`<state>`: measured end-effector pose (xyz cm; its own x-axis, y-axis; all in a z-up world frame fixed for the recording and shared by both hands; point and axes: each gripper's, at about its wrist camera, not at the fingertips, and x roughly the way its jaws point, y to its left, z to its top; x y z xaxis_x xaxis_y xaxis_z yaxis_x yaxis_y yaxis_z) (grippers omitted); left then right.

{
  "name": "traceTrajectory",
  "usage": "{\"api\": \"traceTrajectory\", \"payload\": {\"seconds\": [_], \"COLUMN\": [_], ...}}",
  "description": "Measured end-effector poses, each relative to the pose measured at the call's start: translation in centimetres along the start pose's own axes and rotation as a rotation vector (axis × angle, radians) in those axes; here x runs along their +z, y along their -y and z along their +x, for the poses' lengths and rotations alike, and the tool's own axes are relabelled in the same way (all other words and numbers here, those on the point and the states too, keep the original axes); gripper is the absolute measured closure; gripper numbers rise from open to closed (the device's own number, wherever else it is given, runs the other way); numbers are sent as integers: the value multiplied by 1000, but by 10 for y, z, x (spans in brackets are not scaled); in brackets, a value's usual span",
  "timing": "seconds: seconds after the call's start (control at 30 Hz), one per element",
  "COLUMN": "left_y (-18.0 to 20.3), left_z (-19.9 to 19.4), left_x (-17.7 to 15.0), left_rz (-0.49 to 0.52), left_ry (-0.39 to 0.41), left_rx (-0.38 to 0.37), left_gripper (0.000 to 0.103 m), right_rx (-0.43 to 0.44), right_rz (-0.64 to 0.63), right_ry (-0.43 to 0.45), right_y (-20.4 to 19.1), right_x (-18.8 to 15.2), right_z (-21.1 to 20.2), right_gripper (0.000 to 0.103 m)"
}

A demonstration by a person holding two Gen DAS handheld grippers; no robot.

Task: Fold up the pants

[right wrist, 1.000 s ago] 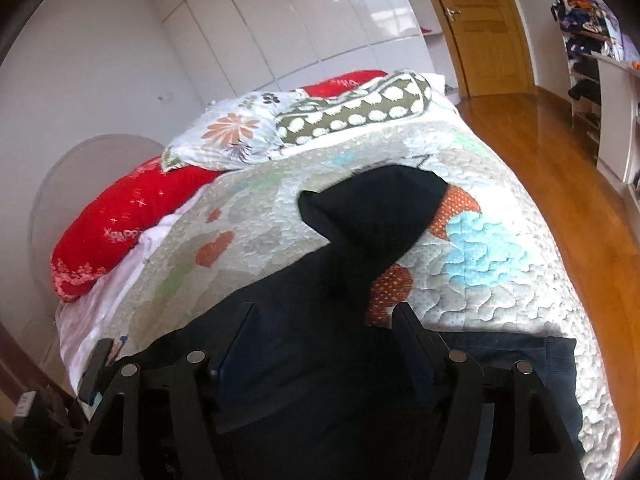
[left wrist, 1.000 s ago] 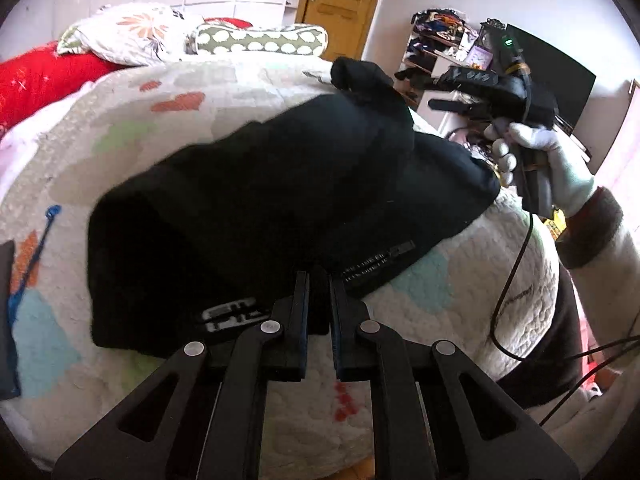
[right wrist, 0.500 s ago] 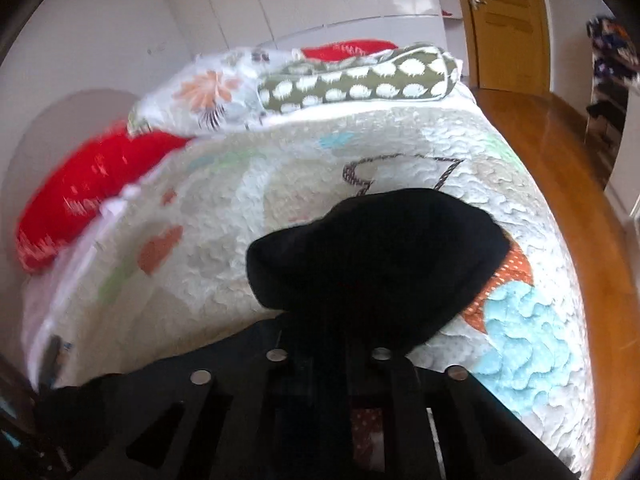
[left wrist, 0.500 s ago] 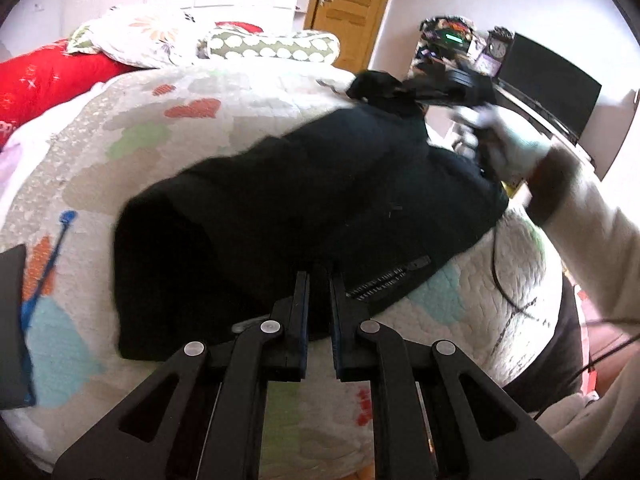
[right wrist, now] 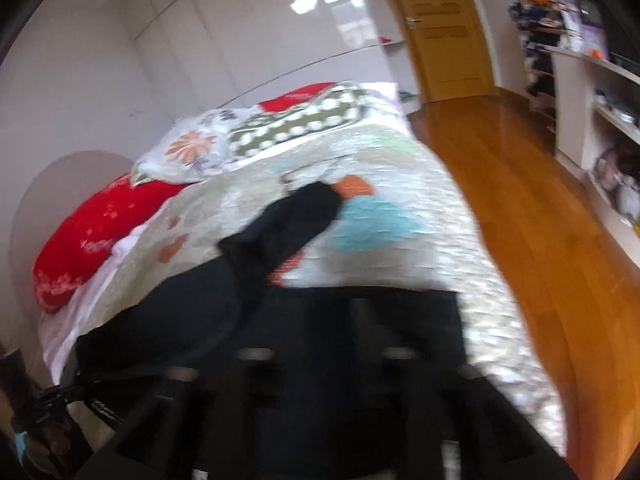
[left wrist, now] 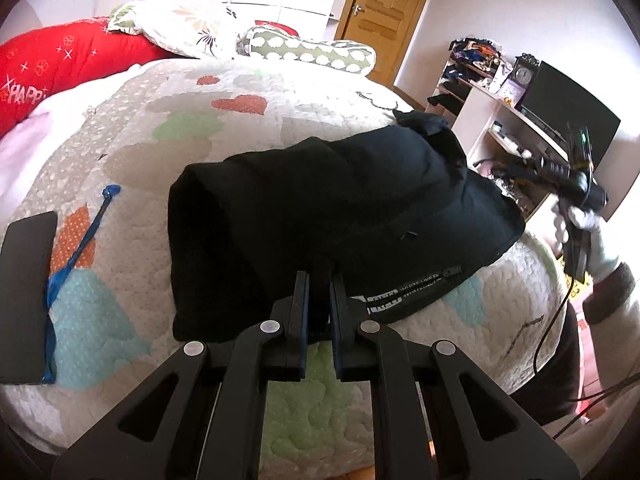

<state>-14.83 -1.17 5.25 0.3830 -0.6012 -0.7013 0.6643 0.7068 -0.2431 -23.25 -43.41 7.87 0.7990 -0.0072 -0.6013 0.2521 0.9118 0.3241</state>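
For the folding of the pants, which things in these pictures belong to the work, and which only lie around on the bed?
Belong to the work:
- black pants
- left gripper, shut on the pants' near edge
- right gripper, off the bed's right side, away from the pants
- quilt under the pants

Only lying around:
- blue pen
- black phone
- red pillow
- spotted bolster

Bedding: patchwork quilt [left wrist: 248, 92]; red pillow [left wrist: 60, 64] at head.
Quilt's left edge: dark phone [left wrist: 26, 296], blue pen [left wrist: 80, 248].
Exit: wooden door [right wrist: 444, 32].
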Motion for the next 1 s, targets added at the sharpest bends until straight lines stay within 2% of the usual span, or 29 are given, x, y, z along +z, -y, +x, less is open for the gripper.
{"api": "traceTrajectory", "payload": {"seconds": [0.1,0.17,0.23,0.27,0.3,0.33,0.37,0.4,0.47,0.57,0.67,0.77,0.83,0.87,0.9,0.93,0.97,1.0], "left_y": [-3,-4,-2,-1,-1,-1,-2,-4,-9,-21,-24,-24,-22,-19,-18,-15,-14,-13], "left_z": [0,0,1,1,1,0,-1,-2,-6,-12,-10,-3,-3,-4,-5,-6,-6,-5], "left_x": [0,-2,-4,-4,-4,-3,-2,-2,-1,-3,-6,-10,-10,-9,-9,-8,-8,-9], "left_rz": [-6,-6,3,7,11,13,12,10,3,-35,-48,-78,-78,-70,-60,-48,-43,-42], "left_ry": [-7,-10,-8,-6,-3,-1,3,6,15,25,15,-4,-4,-4,-4,-4,-4,-6], "left_rx": [3,5,12,16,16,15,11,9,7,-25,-27,-27,-14,-4,5,14,17,21], "left_gripper": [95,95,95,95,95,95,95,95,95,95,95,95,95,95,95,95,95,95], "right_rx": [-13,-69,-113,-112,-86,-59,-37,4,79,121,100,36,33,10,-42,-91,-119,-125], "right_rz": [-124,-222,-258,-239,-201,-142,-91,-38,42,75,85,69,64,67,62,45,23,7], "right_ry": [-20,-71,-99,-103,-120,-143,-152,-145,-86,-24,-61,-174,-136,-128,-116,-94,-69,-55], "right_y": [-42,-70,-76,-71,-62,-51,-41,-30,-10,9,16,18,18,18,19,17,14,11], "right_x": [14,24,30,34,37,39,41,42,37,9,-35,-76,-79,-76,-72,-67,-61,-57], "right_z": [27,65,97,114,126,136,142,140,110,49,13,15,4,0,-7,-16,-24,-29], "right_gripper": [42,38,38,47,77,91,99,100,100,100,100,99,97,89,74,66,62,62]}}
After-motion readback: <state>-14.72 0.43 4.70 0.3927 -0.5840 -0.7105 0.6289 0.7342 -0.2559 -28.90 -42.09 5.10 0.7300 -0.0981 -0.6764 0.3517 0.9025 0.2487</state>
